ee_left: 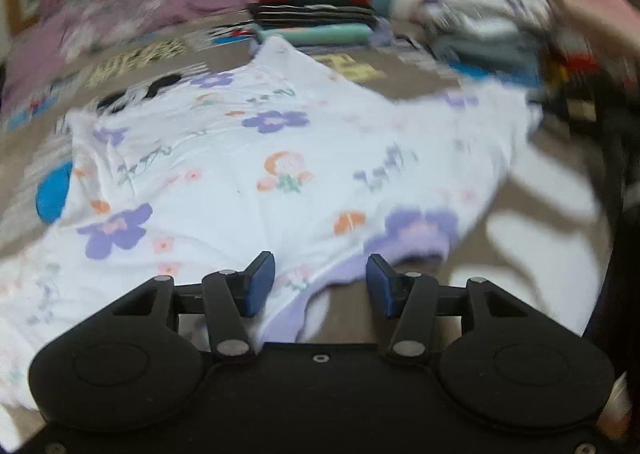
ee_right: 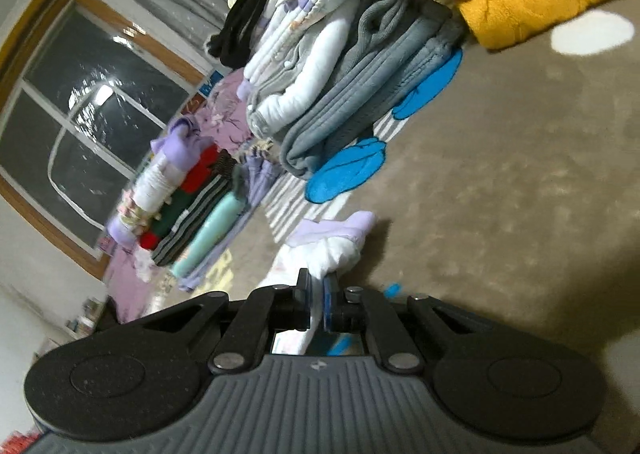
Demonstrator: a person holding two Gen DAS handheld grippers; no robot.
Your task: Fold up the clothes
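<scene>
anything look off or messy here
Nothing damaged or spilled. The floral shirt lies rumpled and askew on the rug, one sleeve bunched in the shut right gripper. The left gripper is open over its lilac cuff.

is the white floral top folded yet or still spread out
Mostly spread: the white floral top lies open on the rug, one purple-cuffed end pinched in the right tongs.
</scene>
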